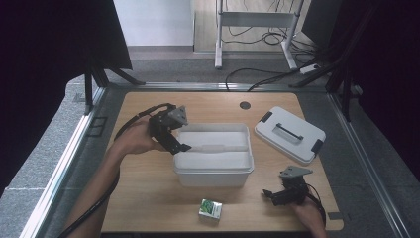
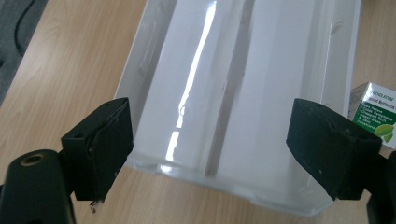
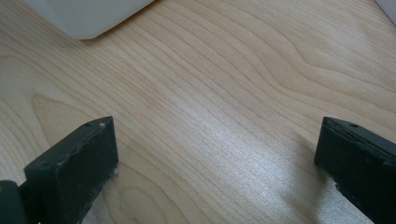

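White plastic, the open rectangular storage bin (image 1: 214, 153) sits mid-table on the pale wooden table (image 1: 148, 198), a raised ridge running along its inside. The left gripper (image 1: 182, 147) hangs at the bin's left end, its jaws spread wide with nothing between them (in its own view they frame the bin's near wall (image 2: 224, 182)). The right gripper (image 1: 270, 195) is low over bare wood near the front right, jaws likewise apart. A small green-and-white carton (image 1: 210, 208) stands before the bin; the grey-handled white lid (image 1: 289, 134) lies to its right.
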Demonstrator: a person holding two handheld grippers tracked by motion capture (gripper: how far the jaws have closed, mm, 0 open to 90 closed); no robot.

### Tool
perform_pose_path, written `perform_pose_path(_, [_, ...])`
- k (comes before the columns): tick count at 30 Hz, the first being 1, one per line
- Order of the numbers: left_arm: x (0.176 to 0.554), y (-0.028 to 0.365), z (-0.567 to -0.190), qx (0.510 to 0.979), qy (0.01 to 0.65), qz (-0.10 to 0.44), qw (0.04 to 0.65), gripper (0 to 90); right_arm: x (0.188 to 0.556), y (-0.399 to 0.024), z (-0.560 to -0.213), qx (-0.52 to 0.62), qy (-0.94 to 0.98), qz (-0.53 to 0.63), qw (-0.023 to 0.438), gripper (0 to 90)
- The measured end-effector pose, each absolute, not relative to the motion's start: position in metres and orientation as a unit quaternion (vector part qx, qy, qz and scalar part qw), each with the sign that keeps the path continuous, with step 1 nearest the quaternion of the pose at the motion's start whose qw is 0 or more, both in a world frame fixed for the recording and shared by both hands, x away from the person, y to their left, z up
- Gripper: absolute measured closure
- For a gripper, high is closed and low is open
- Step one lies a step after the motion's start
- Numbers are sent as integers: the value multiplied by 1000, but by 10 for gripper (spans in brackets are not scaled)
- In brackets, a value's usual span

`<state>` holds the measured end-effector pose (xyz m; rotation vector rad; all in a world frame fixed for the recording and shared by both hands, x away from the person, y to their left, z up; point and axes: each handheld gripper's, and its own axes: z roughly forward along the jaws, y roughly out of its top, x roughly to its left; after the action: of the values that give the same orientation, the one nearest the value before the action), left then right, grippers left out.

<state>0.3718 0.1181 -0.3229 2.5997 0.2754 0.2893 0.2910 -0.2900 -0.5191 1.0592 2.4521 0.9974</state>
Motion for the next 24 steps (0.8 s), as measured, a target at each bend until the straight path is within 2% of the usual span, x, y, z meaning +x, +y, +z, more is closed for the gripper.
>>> perform_pose_path(3, [374, 105, -323, 959, 87, 95, 250, 177, 291, -290, -519, 369, 851, 346, 144, 0])
perform_pose_path(12, [387, 71, -325, 967, 58, 70, 237, 376, 291, -290, -519, 369, 851, 346, 144, 0])
perform_pose_path(19, [397, 46, -336, 977, 35, 45, 204, 548, 291, -290, -519, 369, 851, 346, 144, 0])
perform_pose_path(24, [404, 33, -344, 984, 22, 29, 173, 632, 291, -290, -519, 369, 851, 346, 144, 0])
